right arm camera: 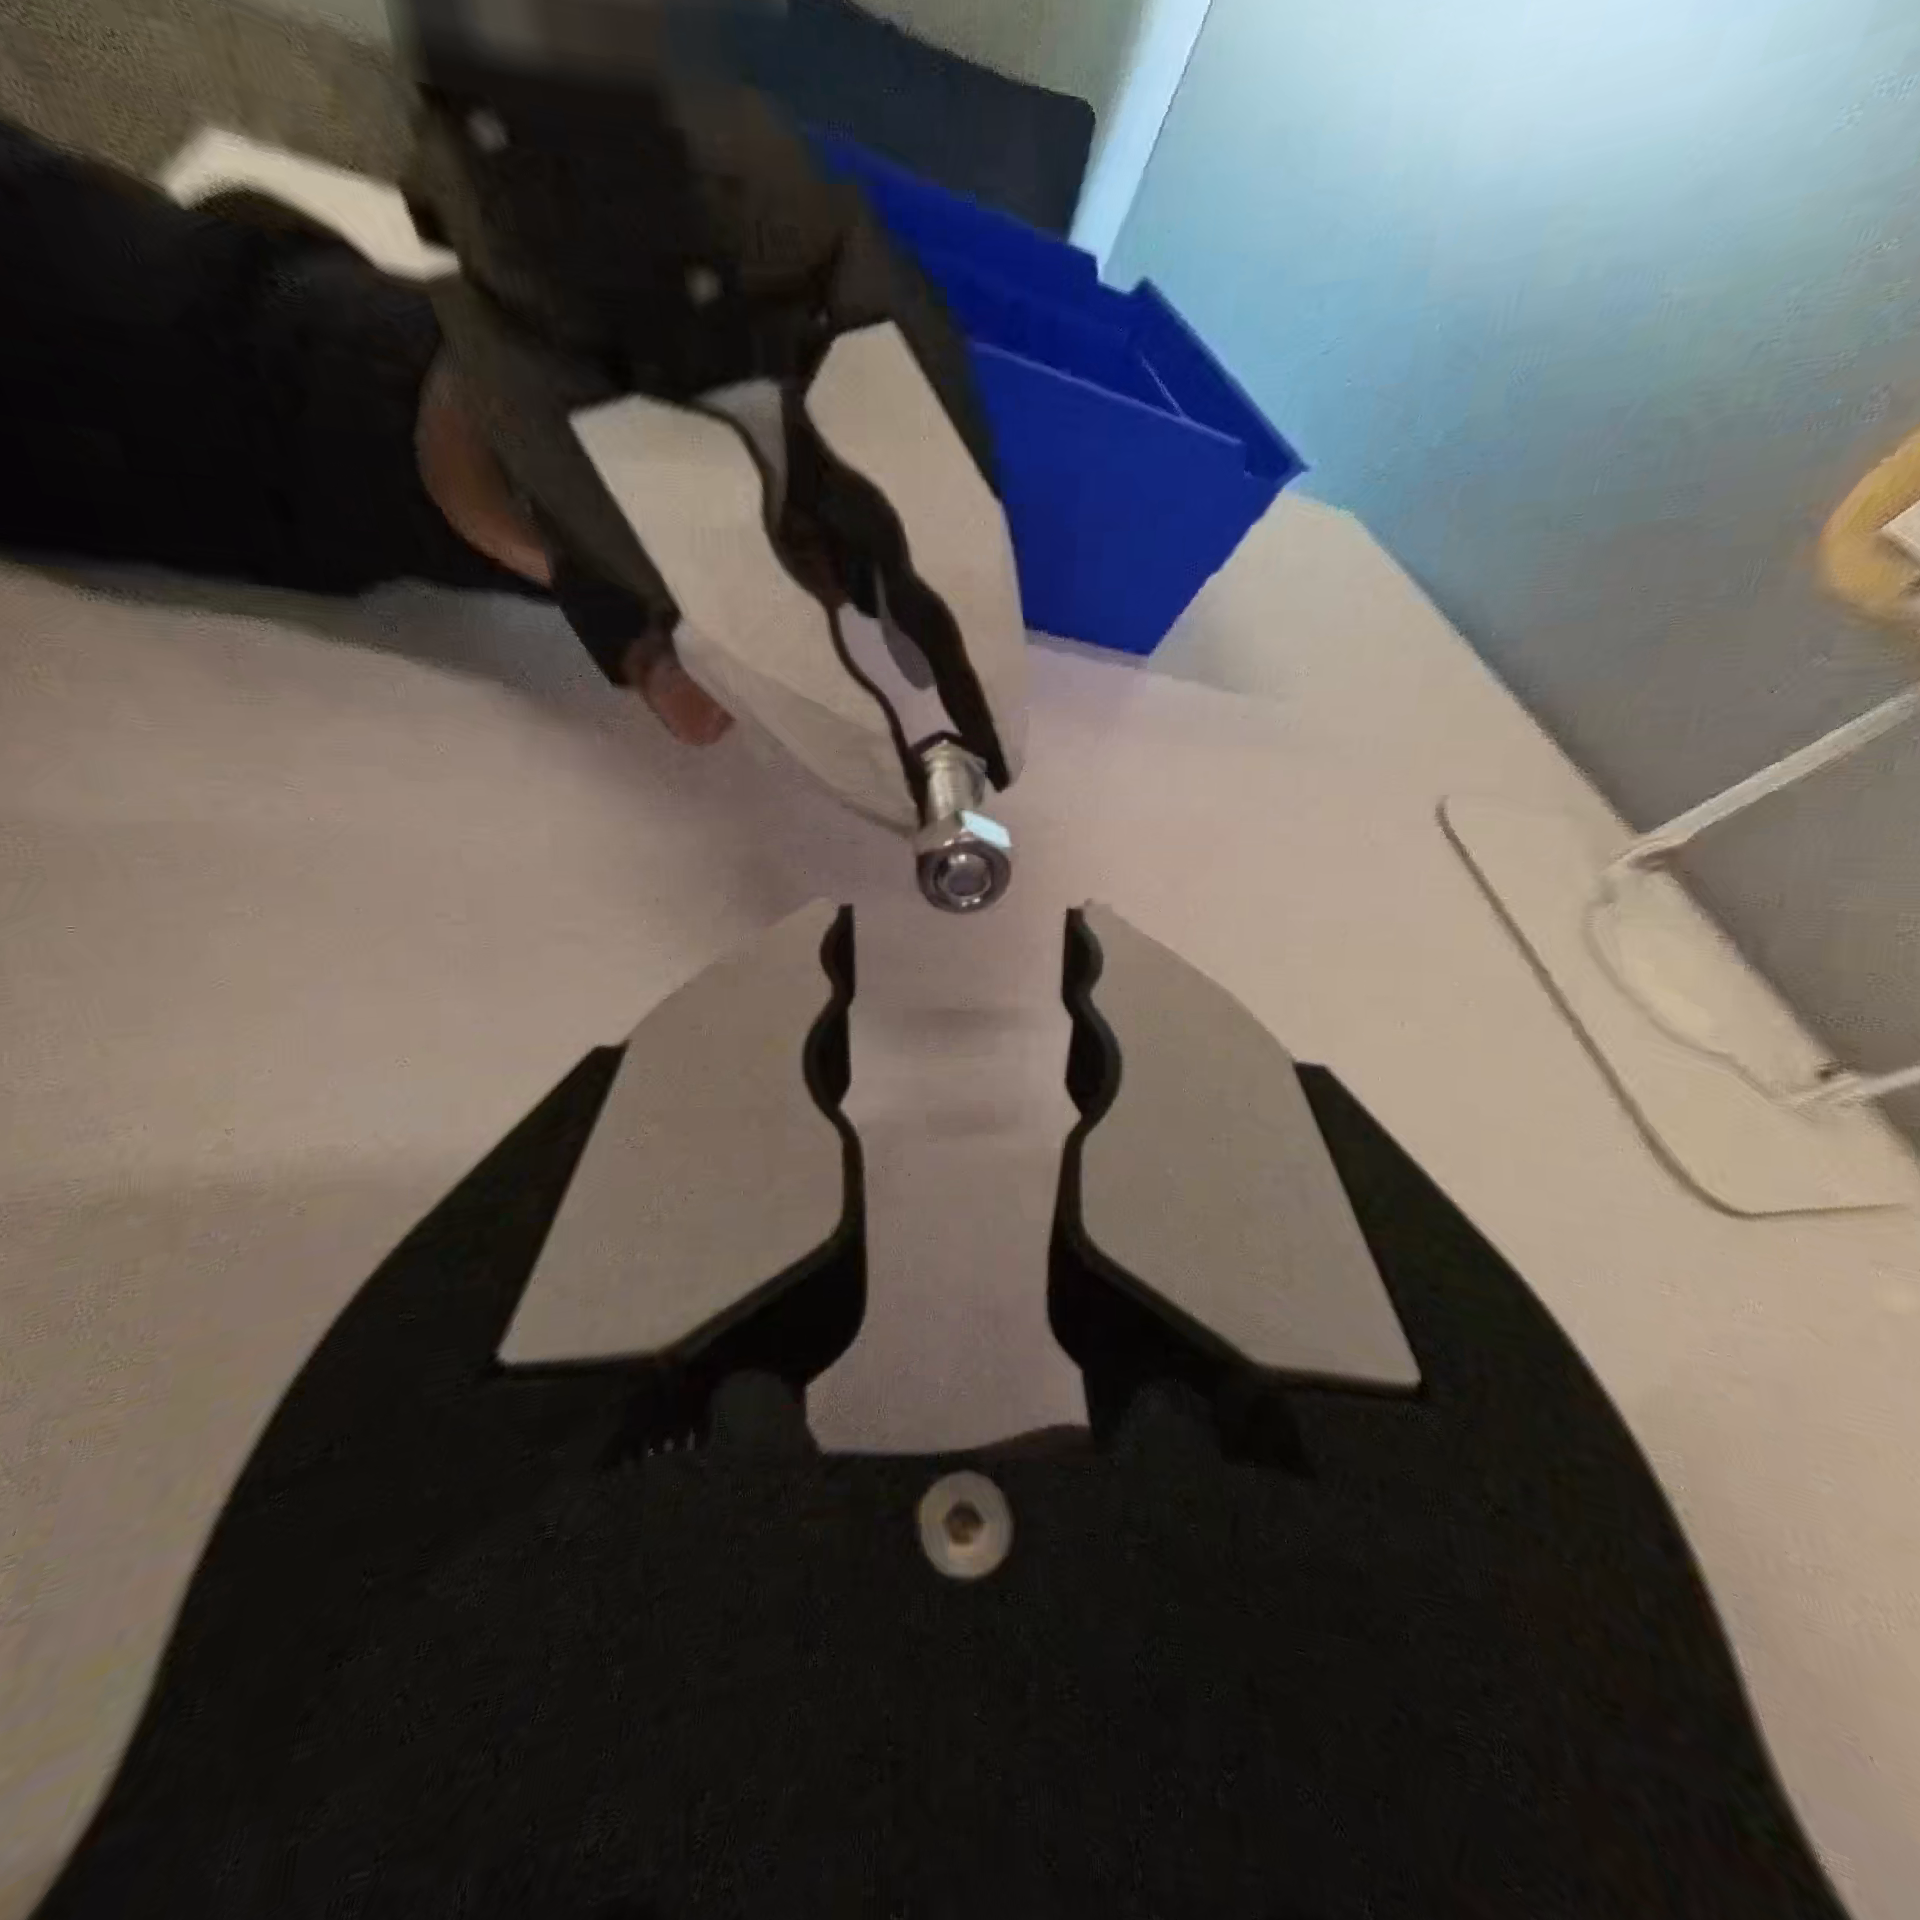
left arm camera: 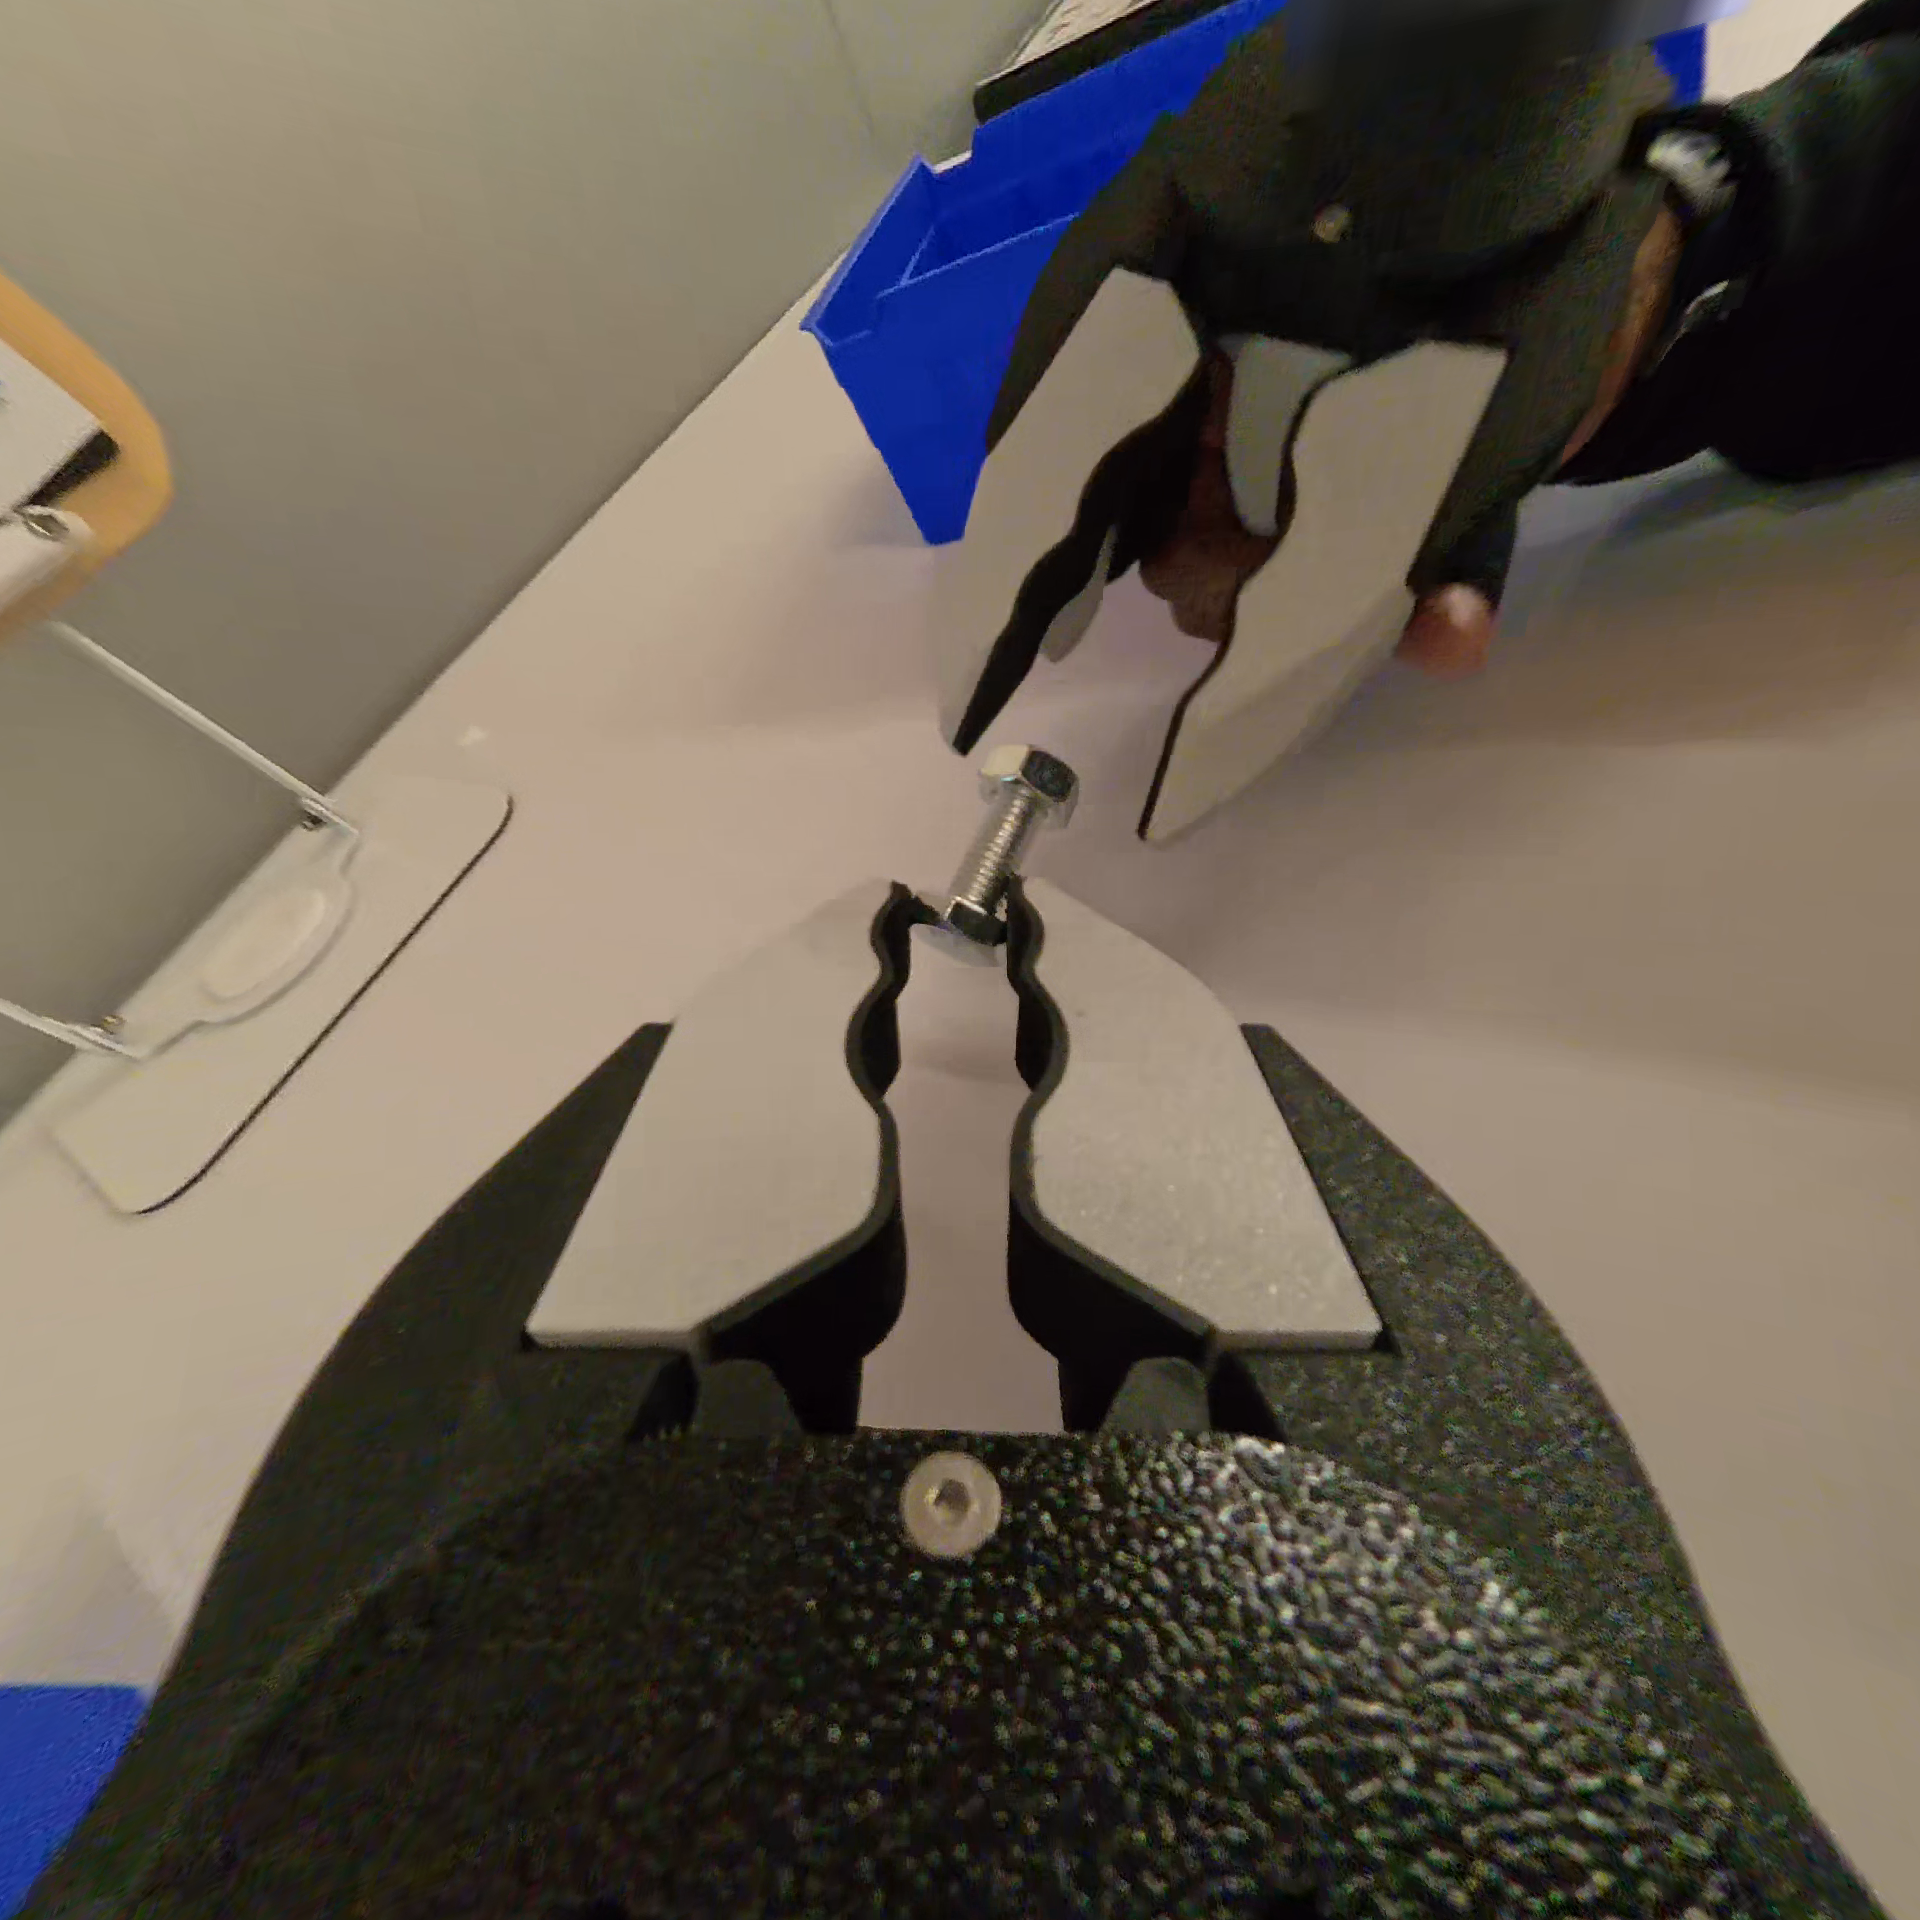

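A silver hex bolt [left arm camera: 1003,836] with a hex nut [left arm camera: 971,920] on its threaded end is held up above the white table [left arm camera: 1455,1039]. My left gripper [left arm camera: 961,914] is shut on the nut end, and its fingertips press on both sides. The bolt's head [left arm camera: 1029,779] points away from it. My right gripper [right arm camera: 961,914] is open. Its fingertips stand just short of the bolt head [right arm camera: 961,868] and do not touch it. In the left wrist view the right gripper [left arm camera: 1060,790] has one fingertip on each side of the head, with gaps. The right wrist view shows the left gripper [right arm camera: 951,764] clamped on the bolt.
A blue bin [left arm camera: 935,312] stands on the table behind the grippers and also shows in the right wrist view [right arm camera: 1101,468]. A clear plastic stand's base [left arm camera: 291,987] lies near the table's edge by the wall. A gloved hand [left arm camera: 1455,613] holds the right gripper.
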The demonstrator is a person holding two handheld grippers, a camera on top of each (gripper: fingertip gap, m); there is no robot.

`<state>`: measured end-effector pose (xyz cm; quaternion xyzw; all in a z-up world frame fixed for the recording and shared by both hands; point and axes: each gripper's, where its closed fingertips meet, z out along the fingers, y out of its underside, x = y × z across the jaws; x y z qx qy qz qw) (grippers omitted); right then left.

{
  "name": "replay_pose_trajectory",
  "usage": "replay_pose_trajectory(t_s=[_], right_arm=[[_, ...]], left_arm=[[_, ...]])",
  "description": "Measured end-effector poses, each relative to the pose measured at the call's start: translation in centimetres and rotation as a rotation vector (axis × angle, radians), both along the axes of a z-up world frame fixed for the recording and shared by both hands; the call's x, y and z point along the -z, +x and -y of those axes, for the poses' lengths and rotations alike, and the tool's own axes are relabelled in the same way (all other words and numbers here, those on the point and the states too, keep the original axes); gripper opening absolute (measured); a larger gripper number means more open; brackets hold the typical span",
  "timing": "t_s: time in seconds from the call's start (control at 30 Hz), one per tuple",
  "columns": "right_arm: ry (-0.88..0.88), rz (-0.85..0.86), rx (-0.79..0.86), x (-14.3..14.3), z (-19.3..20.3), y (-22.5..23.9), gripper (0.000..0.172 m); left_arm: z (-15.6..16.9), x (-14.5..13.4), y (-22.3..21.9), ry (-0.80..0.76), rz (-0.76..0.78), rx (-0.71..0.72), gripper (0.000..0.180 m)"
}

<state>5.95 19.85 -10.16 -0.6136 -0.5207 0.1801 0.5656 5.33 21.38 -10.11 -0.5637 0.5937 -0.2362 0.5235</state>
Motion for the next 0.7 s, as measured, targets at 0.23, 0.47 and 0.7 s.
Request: replay_pose_trajectory(t_s=[0.23,0.47,0.7], right_arm=[[-0.231,-0.038,0.030,1.3,0.2,-0.6,0.017],[-0.897,-0.480,-0.138,0.2,1.0,-1.0,0.033],[-0.150,-0.039,0.018,0.8,-0.4,0.0,0.052]], left_arm=[[0.5,1.2,0.4,0.094,-0.085,0.013,0.017],[0.6,0.2,0.5,0.287,-0.095,-0.009,0.017],[0.0,0.4,0.0,0.061,-0.042,-0.008,0.017]])
